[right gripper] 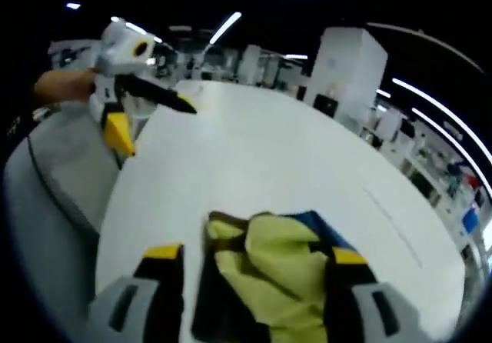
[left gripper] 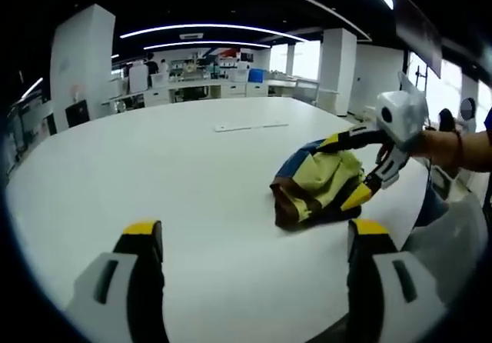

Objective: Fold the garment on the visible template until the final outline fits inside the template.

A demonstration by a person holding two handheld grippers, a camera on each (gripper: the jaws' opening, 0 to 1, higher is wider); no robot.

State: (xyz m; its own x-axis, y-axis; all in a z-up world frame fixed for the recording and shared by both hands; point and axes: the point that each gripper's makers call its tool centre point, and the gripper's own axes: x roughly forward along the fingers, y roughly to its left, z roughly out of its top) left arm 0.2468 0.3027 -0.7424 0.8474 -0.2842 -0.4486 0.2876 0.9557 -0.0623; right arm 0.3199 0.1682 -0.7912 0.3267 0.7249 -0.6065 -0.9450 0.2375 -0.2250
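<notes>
Left hand-held gripper (left gripper: 250, 243): held released above bare tabletop (left gripper: 177, 174), jaws spread, nothing between them.
Right hand-held gripper (right gripper: 250, 270): jaws set wide at either side of the garment (right gripper: 269, 281); whether cloth is pinched cannot be told.
Garment: a crumpled heap of yellow, blue and brown cloth is seen on the tabletop, near its edge.
Progress: folding is judged barely begun; no flat outline is formed, and no template can be made out.
</notes>
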